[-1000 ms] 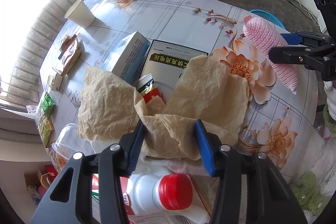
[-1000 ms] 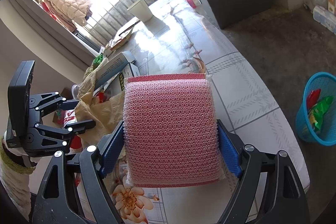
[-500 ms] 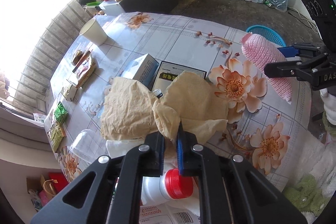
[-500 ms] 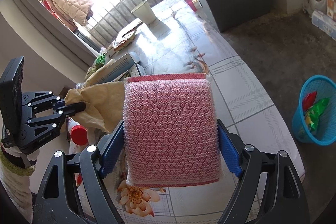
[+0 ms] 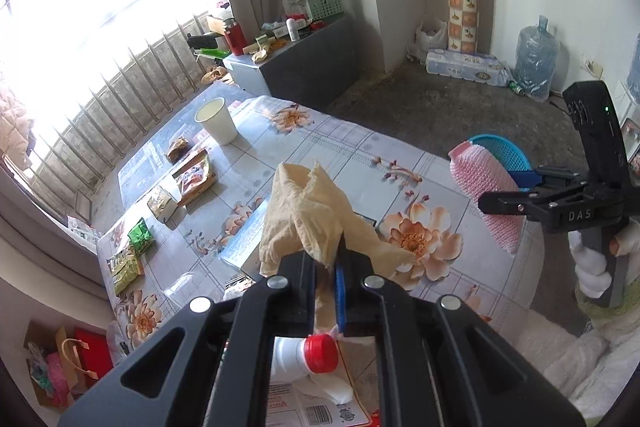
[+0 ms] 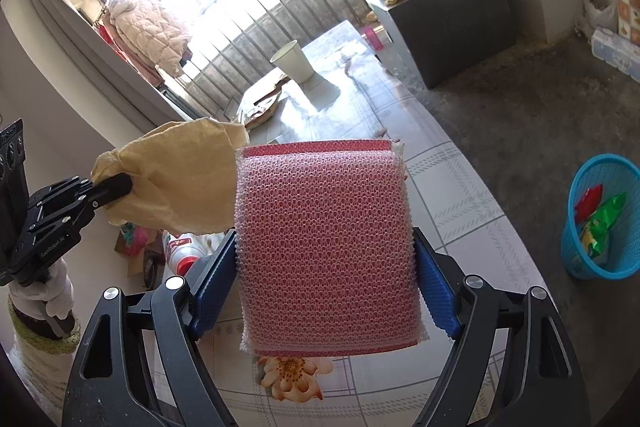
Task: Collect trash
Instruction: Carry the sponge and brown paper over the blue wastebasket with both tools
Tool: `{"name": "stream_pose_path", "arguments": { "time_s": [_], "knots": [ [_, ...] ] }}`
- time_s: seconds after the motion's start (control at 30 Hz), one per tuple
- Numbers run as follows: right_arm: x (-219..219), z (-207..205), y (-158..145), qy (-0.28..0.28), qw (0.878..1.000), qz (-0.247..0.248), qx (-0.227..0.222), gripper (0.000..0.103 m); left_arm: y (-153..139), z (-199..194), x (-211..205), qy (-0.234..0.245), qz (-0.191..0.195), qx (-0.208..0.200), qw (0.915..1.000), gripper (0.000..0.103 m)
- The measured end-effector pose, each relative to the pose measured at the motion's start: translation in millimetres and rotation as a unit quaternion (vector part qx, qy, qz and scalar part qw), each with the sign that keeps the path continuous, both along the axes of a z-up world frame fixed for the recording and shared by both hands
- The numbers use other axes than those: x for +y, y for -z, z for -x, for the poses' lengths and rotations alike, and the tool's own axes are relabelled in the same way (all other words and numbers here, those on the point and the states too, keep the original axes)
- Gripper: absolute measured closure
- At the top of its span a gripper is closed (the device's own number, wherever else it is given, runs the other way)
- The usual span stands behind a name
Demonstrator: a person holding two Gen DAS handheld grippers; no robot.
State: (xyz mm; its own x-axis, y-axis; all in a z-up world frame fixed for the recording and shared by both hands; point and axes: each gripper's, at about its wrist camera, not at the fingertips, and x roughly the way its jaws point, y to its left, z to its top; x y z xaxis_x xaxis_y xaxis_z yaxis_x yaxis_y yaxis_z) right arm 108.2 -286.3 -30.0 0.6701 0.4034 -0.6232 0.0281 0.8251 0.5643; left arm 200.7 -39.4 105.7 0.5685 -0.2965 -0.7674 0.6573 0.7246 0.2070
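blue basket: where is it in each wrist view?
Left wrist: blue basket right of centre, on the floor past the table edge, partly behind the pink sponge.
Right wrist: far right, mid-height, wrappers inside.
Shared landmark: white paper cup at the table's far end.

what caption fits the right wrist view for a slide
Right gripper holds a pink sponge over the table; left gripper lifts brown paper; blue basket waits.

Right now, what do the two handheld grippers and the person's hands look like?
Both are black skeletal plastic frames with silver screw heads and blue ribbed pads. The right gripper reads "DAS" on its side in the left wrist view, below a black block with a green light. The left gripper reads "GenRobot.AI". White gloves cover both hands, above fuzzy cream sleeves with green cuffs.
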Motion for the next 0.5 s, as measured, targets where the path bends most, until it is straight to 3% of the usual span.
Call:
{"name": "stream_pose_path", "arguments": {
  "time_s": [0.17,0.5],
  "knots": [
    [-17.8,15.1,-12.2,0.023,0.999,-0.003,-0.023,0.026,-25.1,13.8,-11.9,0.012,0.044,-0.006,0.9989,0.096],
    [-97.0,65.1,-21.7,0.135,0.990,0.011,-0.045,0.026,-41.4,49.8,-94.4,0.113,0.061,-0.005,0.9917,0.096]
  ]
}}
